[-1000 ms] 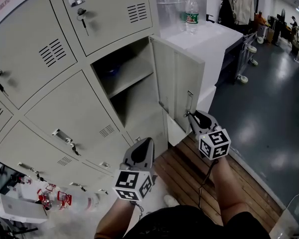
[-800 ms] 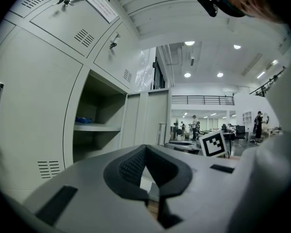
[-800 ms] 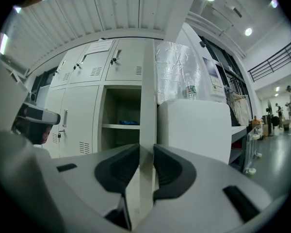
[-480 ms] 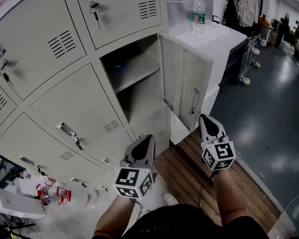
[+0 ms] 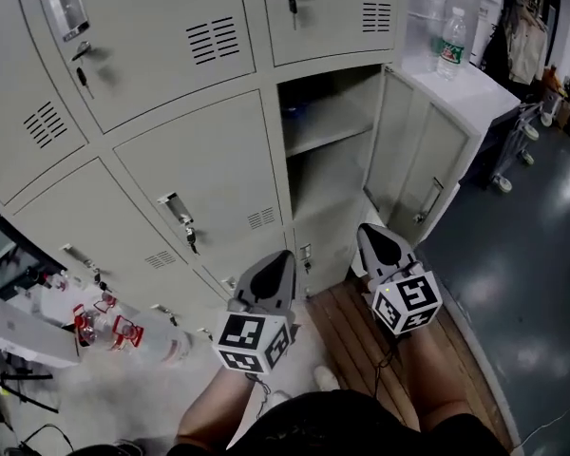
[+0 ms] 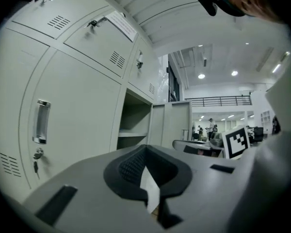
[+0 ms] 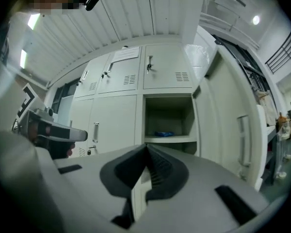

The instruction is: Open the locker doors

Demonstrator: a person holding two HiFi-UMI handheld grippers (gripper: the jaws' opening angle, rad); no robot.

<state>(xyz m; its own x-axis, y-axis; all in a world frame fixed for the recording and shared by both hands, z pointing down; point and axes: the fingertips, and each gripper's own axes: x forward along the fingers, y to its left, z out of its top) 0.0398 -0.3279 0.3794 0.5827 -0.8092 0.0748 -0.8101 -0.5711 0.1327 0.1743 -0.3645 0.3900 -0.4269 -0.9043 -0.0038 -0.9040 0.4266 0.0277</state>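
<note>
head view: left gripper (image 5: 281,256) and right gripper (image 5: 365,229) both closed and empty before the lockers (image 5: 161,55), one door swung open.
the left gripper has its jaws pressed together on nothing, its tips low in front of the closed locker door (image 5: 204,164) and not touching it. the right gripper has just been closing its jaws, nothing between them; they meet just below the open compartment (image 5: 325,136). the open locker door (image 5: 413,155) stands out to the right of those tips, its handle (image 5: 427,200) near them but clear of both.
</note>
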